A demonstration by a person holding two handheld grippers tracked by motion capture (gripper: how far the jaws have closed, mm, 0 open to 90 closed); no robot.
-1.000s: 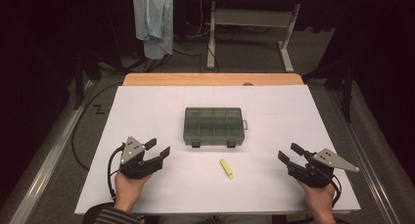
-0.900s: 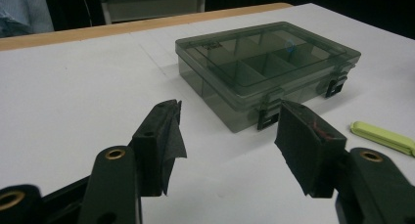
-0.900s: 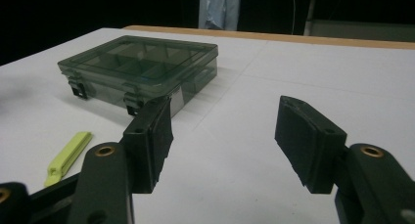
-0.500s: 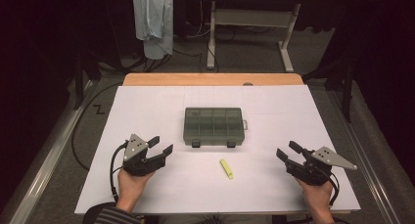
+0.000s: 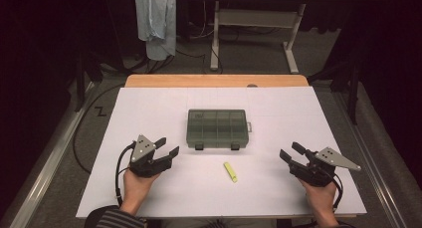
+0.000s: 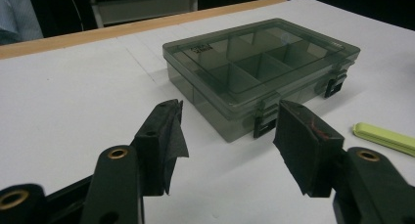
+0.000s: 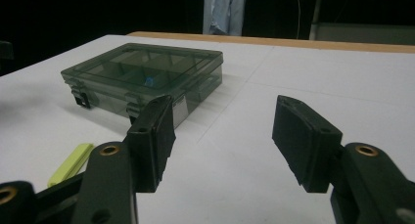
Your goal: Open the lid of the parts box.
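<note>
The closed box (image 5: 217, 129) is set mid-table, the yellow stick (image 5: 230, 172) just before it. The left gripper (image 5: 166, 147) and right gripper (image 5: 290, 152) are held spread and empty, well apart from both.

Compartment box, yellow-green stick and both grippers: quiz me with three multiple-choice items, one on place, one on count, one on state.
1. Where does the yellow-green stick lie?
A. on the white sheet, nearer the person than the compartment box
B. on the box's lid
C. between the left gripper's jaws

2. How many black latches show on the box's near side?
A. one
B. two
C. four

3. What is the state of the box's lid?
A. shut
B. propped open
C. taken off

Answers: 1 A, the high view shows it apart from the box, between the left gripper and right gripper, both open and empty. 2 B, two latches show there. 3 A, the lid lies flat on the box.
</note>
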